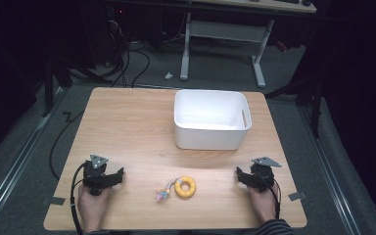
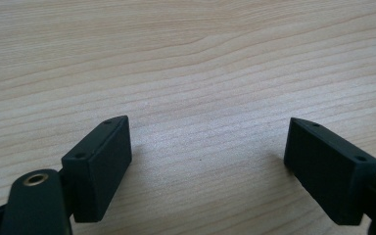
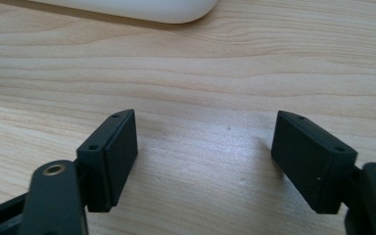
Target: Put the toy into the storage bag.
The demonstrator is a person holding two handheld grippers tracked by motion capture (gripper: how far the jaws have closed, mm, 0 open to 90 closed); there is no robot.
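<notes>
We see a yellow ring toy [image 1: 185,187] lying flat on the wooden table [image 1: 127,127], near the front edge and roughly midway between the two sides. It is doughnut-shaped, with a round hole through its middle showing the wood beneath. Touching its left side is a small bundle of pastel pieces [image 1: 162,194], pink, pale blue and white, too small for us to tell in detail. Behind the ring, well apart from it, stands a white rectangular bin [image 1: 210,138], upright and open-topped.
</notes>
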